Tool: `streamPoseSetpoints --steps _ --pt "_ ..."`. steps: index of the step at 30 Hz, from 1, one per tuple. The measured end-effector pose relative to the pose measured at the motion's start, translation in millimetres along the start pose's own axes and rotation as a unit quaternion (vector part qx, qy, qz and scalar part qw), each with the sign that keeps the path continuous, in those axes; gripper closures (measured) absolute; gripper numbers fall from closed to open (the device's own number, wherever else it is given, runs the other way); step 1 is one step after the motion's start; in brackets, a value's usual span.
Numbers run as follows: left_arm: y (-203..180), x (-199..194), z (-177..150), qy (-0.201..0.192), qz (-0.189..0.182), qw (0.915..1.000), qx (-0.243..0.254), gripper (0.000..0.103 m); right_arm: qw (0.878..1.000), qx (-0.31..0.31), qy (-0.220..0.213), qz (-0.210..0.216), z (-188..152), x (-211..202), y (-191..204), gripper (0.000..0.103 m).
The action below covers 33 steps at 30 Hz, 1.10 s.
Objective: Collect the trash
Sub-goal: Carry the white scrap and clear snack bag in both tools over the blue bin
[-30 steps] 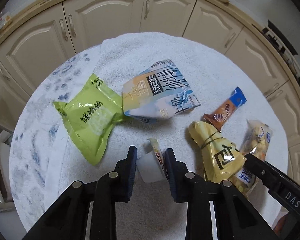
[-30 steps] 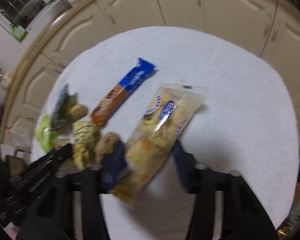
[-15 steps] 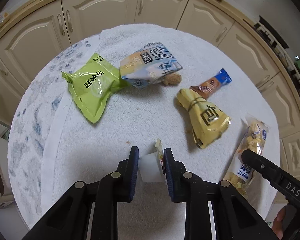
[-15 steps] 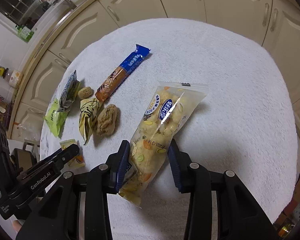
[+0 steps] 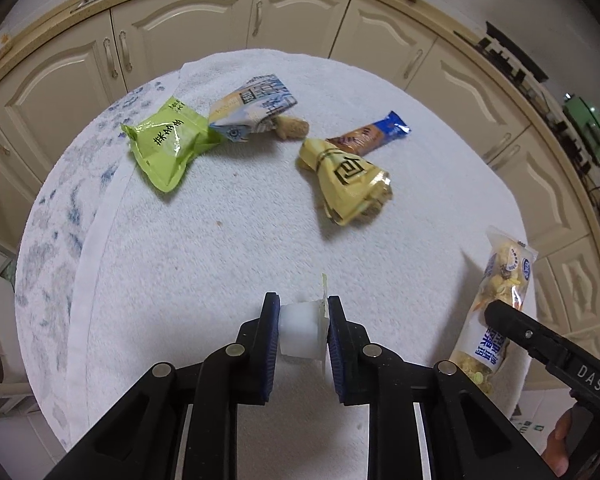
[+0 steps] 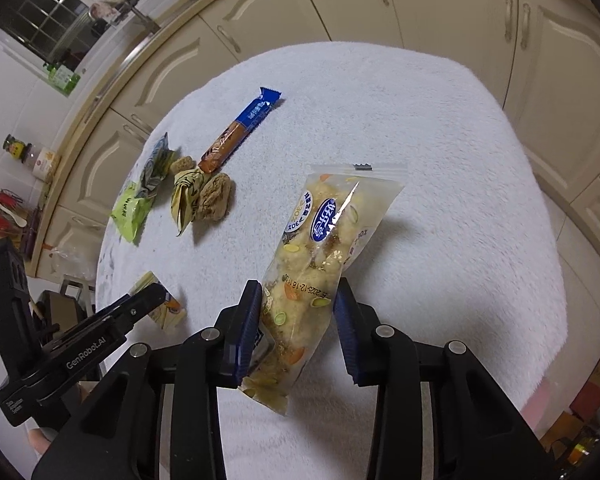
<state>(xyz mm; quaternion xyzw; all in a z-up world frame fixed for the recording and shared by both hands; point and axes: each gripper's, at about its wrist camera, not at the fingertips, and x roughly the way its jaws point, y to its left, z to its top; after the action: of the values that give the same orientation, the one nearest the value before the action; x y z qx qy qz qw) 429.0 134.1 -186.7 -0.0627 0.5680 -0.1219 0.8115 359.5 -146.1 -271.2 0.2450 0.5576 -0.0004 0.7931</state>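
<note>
Above tabletop near edge: left claw clamped on cup, right claw closing on snack bag. Wide bare towel right; bag's tail hidden.

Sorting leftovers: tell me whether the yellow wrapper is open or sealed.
Open: the yellow wrapper gapes at its wide end, brown food lying beside it.

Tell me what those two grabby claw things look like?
Both are black plastic. The left gripper and the right gripper each have two chunky fingers with blue pads and round silver bolts. White lettering marks their sides: GenRobot.AI on the left, DAS on the right.
</note>
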Motion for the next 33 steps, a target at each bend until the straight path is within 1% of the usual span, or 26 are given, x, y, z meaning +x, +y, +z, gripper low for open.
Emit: streamPoseSetpoints --steps 10,15,18,24,28,33 --pt "-47 -28 -20 -0.013 -0.026 0.9987 0.041 0.084 0.999 0.032 -0.037 -0.006 -21 -44 -38 0.07" --pt "-83 -34 -28 -0.013 -0.043 0.9961 0.076 0.084 0.997 0.054 -0.053 -0.017 -31 -64 -64 0.071" --pt "-101 -31 -34 -0.006 -0.052 0.9942 0.094 0.084 0.996 0.062 -0.052 -0.022 -36 -68 -75 0.071" --pt "-130 -24 -39 0.005 -0.068 0.99 0.124 0.084 0.995 0.081 -0.053 -0.006 -46 -79 -94 0.072" --pt "-152 -20 -39 0.007 -0.077 0.987 0.141 0.084 0.993 0.099 -0.068 -0.016 -51 -95 -114 0.072" --pt "-194 -11 -45 0.014 -0.092 0.9803 0.174 0.084 0.987 0.134 -0.086 -0.032 -62 -117 -149 0.072"
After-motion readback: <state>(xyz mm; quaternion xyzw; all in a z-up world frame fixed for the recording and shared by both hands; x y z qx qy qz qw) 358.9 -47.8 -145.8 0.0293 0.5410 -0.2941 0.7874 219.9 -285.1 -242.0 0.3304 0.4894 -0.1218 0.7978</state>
